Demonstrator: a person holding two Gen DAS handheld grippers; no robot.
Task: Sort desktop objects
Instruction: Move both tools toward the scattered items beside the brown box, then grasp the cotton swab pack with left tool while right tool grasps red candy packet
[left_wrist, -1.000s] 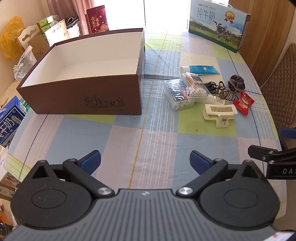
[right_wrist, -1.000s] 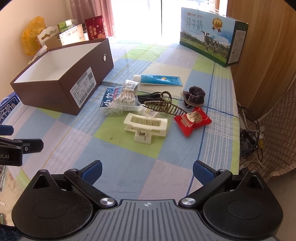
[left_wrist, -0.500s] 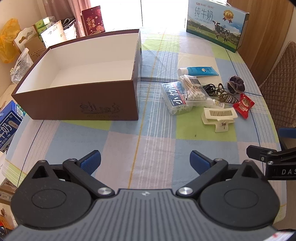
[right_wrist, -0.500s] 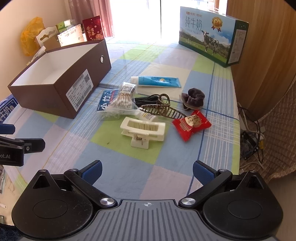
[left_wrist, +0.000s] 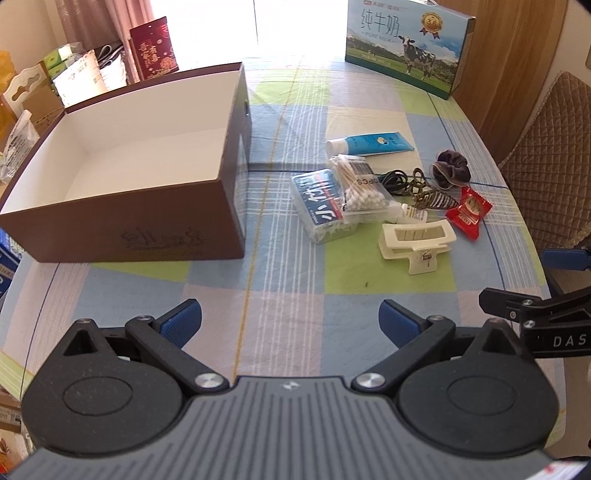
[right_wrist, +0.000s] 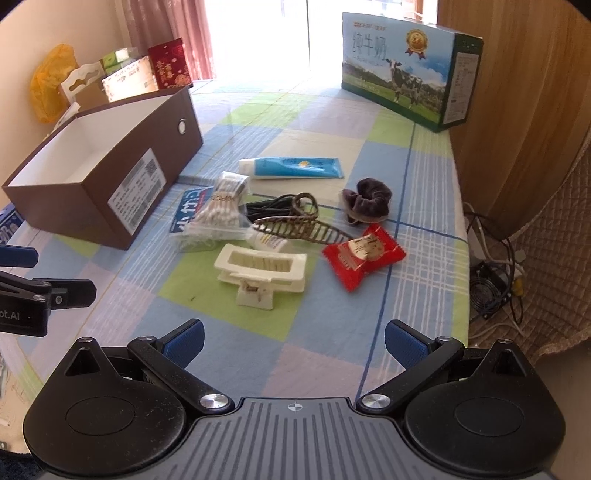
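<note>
The right hand-held gripper (right_wrist: 293, 341) gapes empty at lower frame, as does the left hand-held gripper (left_wrist: 290, 319). Mid-frame on the surface (right_wrist: 221, 350), the cream hair claw (right_wrist: 260, 267) looks light and rigid; grasp its long body.

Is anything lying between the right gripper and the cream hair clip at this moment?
Nothing visible does. The right gripper has its jaws open with only bare tablecloth ahead of it up to the cream hair clip. The red snack packet lies off to the clip's right, outside that path.
</note>
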